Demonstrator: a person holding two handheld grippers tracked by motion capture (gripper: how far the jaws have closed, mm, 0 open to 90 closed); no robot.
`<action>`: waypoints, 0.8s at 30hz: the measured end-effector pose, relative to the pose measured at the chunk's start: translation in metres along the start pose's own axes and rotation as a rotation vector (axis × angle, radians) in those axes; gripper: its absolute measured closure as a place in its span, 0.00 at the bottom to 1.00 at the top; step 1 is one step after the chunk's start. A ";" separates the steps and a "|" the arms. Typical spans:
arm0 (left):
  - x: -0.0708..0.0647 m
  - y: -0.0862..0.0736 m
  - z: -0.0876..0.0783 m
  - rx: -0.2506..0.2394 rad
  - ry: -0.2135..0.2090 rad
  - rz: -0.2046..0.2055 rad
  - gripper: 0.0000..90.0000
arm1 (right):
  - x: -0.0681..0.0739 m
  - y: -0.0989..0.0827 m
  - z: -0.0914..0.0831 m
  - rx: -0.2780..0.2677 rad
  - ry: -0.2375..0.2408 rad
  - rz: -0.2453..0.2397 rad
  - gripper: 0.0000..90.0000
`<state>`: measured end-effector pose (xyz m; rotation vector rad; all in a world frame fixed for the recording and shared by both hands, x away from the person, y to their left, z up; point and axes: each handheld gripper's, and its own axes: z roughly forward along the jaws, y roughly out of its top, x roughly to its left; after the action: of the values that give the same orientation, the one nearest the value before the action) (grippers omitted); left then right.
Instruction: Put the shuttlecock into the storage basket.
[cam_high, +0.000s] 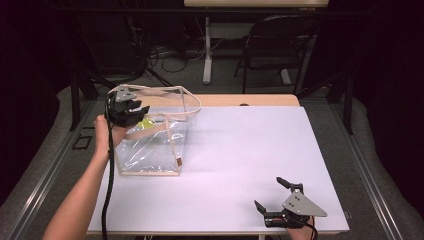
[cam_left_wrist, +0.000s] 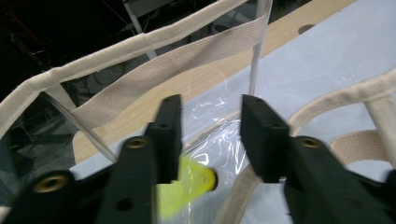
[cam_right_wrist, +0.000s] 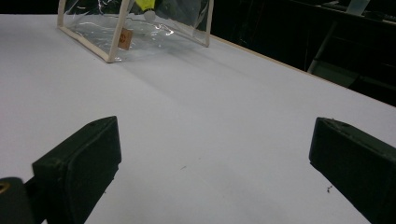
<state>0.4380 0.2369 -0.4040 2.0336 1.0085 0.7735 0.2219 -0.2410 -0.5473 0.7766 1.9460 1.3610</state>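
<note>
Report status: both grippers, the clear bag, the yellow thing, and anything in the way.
Left gripper open over clear bag, yellow object loose below it. Right gripper open, idle on white table. Bag strap close by.

Both grippers are black, each topped by a grey three-cornered plate with small holes. The left gripper (cam_high: 131, 111) trails a thick black cable; brass-coloured screw eyes sit in its jaws. The right gripper (cam_high: 274, 193) has blocky, perhaps rubbery, pads. Forearms are bare.
</note>
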 end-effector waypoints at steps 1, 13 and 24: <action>0.000 0.000 -0.001 -0.005 -0.003 -0.008 0.56 | 0.000 0.000 0.000 -0.001 0.000 -0.001 0.02; -0.008 -0.011 -0.019 -0.062 -0.008 -0.040 0.16 | -0.001 0.000 -0.001 0.001 0.003 0.002 0.02; -0.021 -0.023 -0.031 -0.124 -0.013 -0.049 0.00 | -0.002 -0.002 -0.001 -0.002 0.006 0.009 0.02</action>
<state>0.3945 0.2402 -0.4096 1.8988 0.9754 0.7768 0.2226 -0.2434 -0.5485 0.7828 1.9477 1.3715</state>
